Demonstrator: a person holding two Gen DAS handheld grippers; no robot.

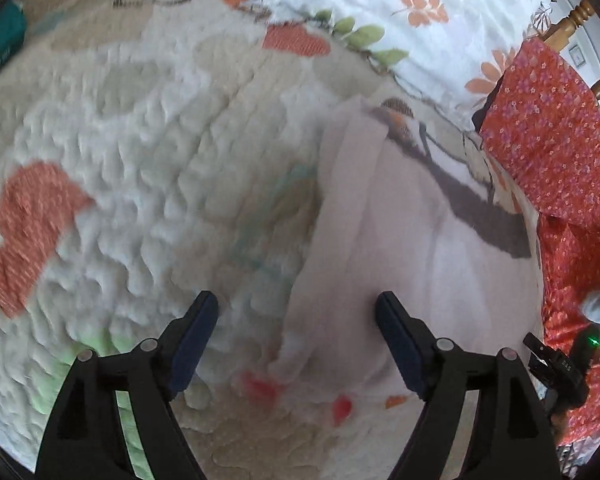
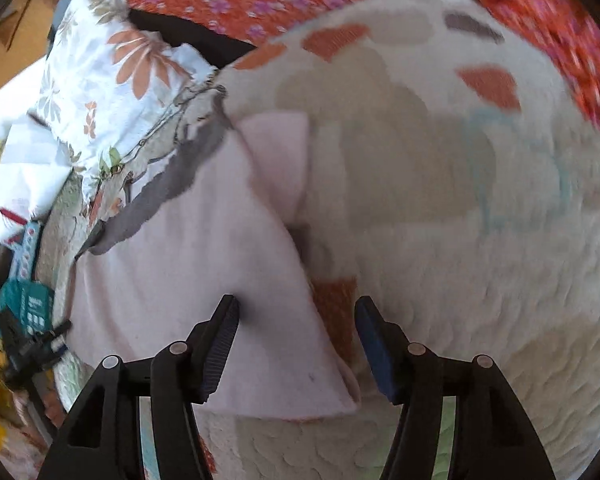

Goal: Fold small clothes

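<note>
A small pale pink garment [image 1: 400,240] with a grey band [image 1: 476,204] along its far edge lies flat on a white quilted bedspread [image 1: 132,168]. My left gripper [image 1: 296,312] is open and empty, hovering over the garment's near left edge. In the right wrist view the same pink garment [image 2: 204,248] lies partly folded, with a flap [image 2: 280,148] turned over. My right gripper [image 2: 298,316] is open and empty above the garment's right edge. The right gripper's body also shows in the left wrist view [image 1: 560,364].
A red floral cloth [image 1: 552,140] lies at the bed's far right. A white floral pillow [image 1: 420,8] and a wooden bed rail [image 1: 572,24] stand behind. Mixed items, including a teal box [image 2: 28,304], sit left of the garment.
</note>
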